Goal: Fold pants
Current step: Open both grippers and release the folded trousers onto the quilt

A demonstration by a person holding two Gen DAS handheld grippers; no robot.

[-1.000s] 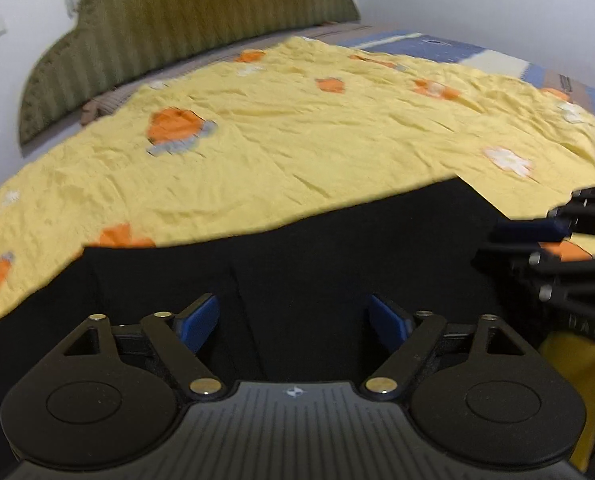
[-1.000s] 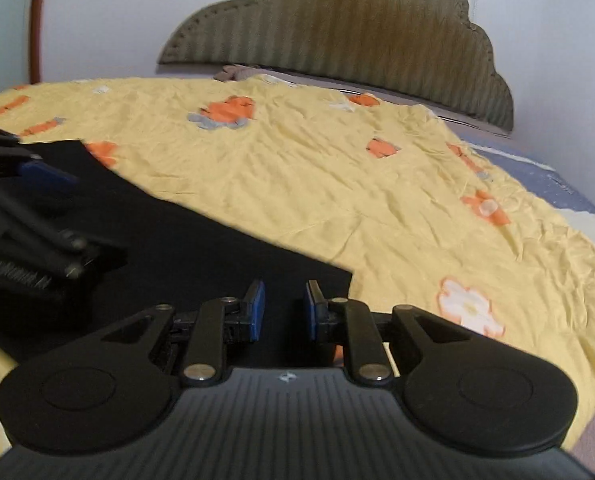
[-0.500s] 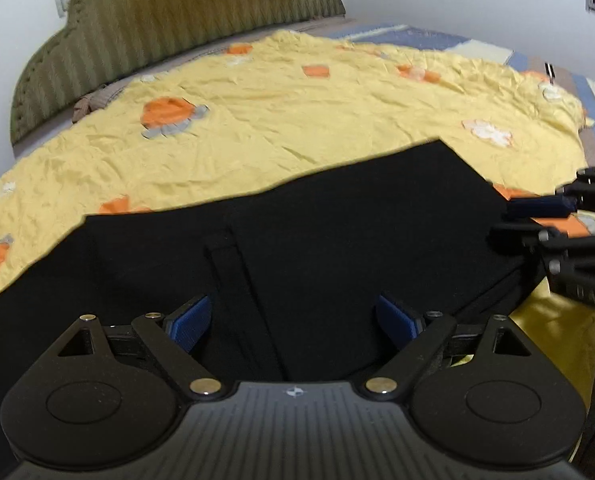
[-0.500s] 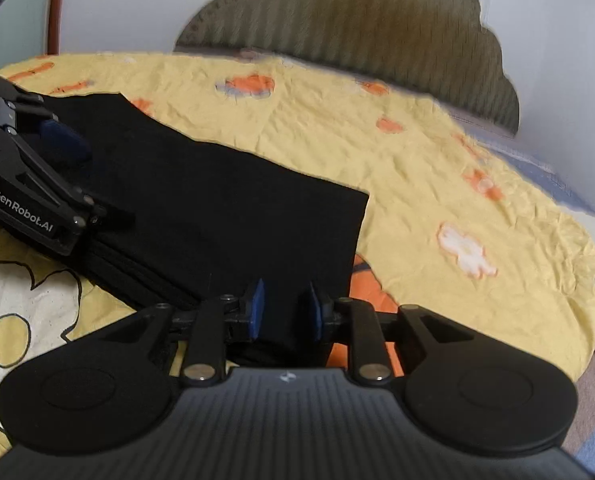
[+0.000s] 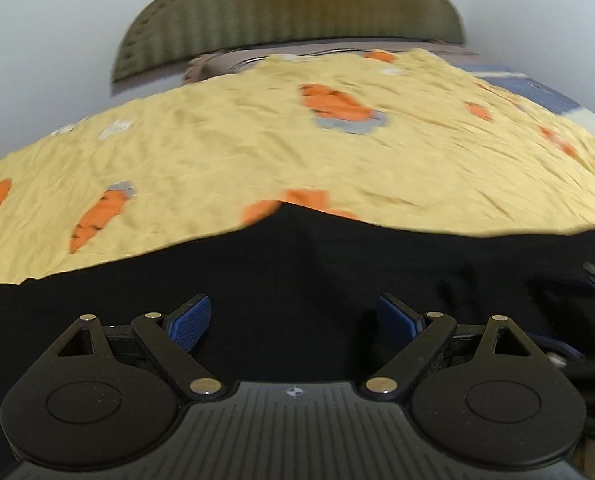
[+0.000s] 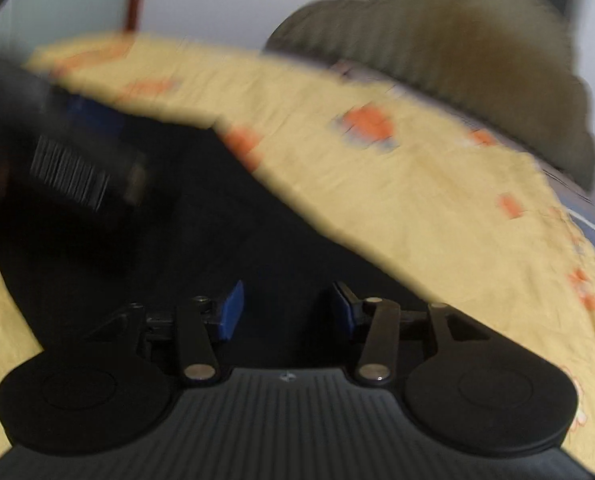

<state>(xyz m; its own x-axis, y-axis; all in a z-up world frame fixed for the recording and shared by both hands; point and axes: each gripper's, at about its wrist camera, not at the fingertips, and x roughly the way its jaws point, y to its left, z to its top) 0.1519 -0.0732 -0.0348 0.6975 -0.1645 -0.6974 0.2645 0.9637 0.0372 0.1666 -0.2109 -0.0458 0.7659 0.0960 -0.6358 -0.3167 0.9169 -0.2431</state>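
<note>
Black pants [image 5: 297, 280] beneath left hand-held gripper [image 5: 293, 320], jaws wide.

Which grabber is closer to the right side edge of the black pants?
Right. The right gripper, jaws opening, is over the black pants just inside that edge. The left gripper is farther left, over the pants' other side.

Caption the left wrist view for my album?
Open left gripper above black pants on a yellow carrot-print bedspread.
</note>
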